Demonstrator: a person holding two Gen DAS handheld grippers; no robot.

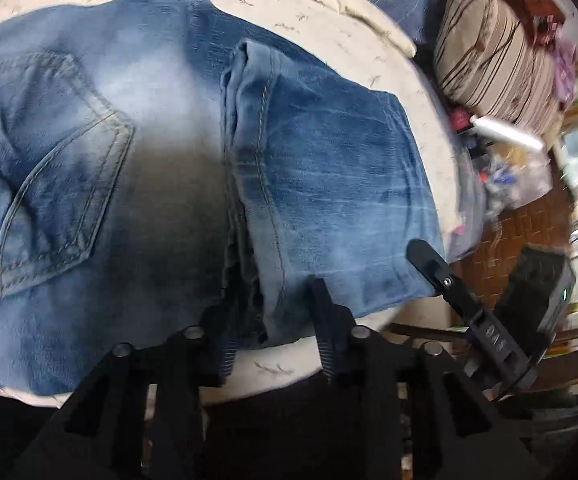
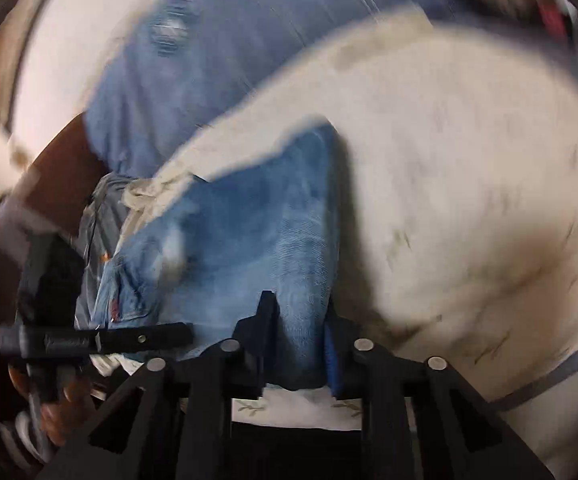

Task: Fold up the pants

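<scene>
The pants [image 1: 329,168] lie half folded on the bed [image 1: 309,12]; the left tool [image 1: 273,312] stands apart around the fold, the right tool [image 2: 297,320] is clamped on denim, so pulling may undo it.

Left wrist view: the pants [image 1: 137,148] lie on the bed [image 1: 321,12] ahead of you, pocket [image 1: 49,168] to the left, a folded leg [image 1: 329,184] laid on top to the right. Your left gripper [image 1: 273,320] straddles that leg's near edge; the right gripper [image 1: 441,276] sits at its right corner. A pillow [image 1: 497,52] lies beyond, right of the bed.
</scene>
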